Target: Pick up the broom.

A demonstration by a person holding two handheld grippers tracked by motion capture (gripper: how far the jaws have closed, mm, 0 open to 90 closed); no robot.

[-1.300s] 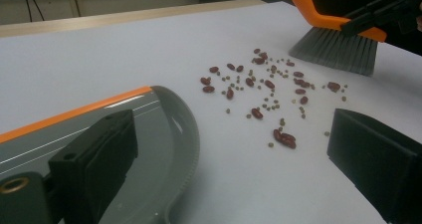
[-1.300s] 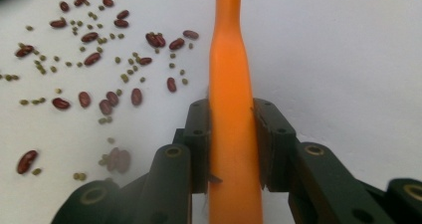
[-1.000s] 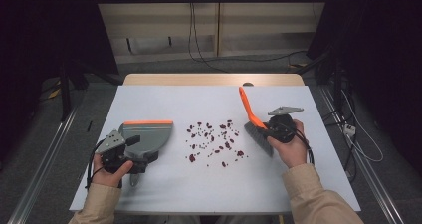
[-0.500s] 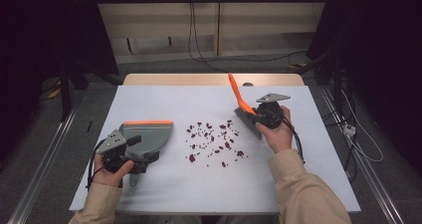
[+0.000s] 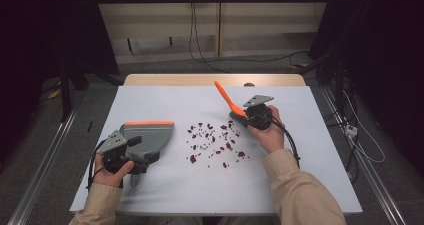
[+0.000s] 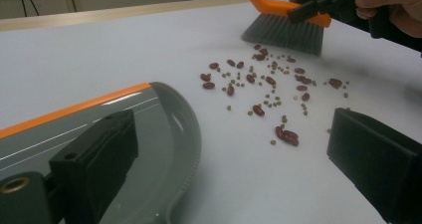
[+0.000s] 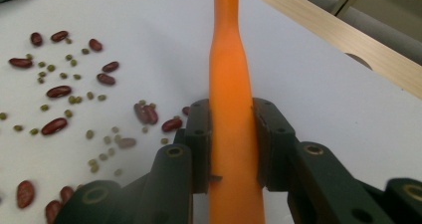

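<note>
A grey dustpan (image 5: 150, 136) with an orange front lip lies on the white table (image 5: 165, 105) at the left. My left gripper (image 5: 131, 150) sits over its rear end. In the left gripper view its jaws (image 6: 234, 129) stand wide apart, the left one over the dustpan (image 6: 164, 129) and the right one over bare table. My right gripper (image 5: 247, 115) is shut on the orange handle of a brush (image 5: 227, 99), seen clamped between the pads (image 7: 231, 119). The grey bristles (image 6: 283, 32) rest at the far right edge of several scattered red and green beans (image 5: 215, 140).
The table's wooden far edge (image 5: 215, 79) runs behind the brush. Cables trail over the floor beyond the table and at its right side (image 5: 350, 130). Open white surface lies in front of the beans and to the right of the right hand.
The right gripper has carried the brush to the left and a little farther away, bringing the bristles to the beans' edge. The left gripper and the dustpan have stayed put.
</note>
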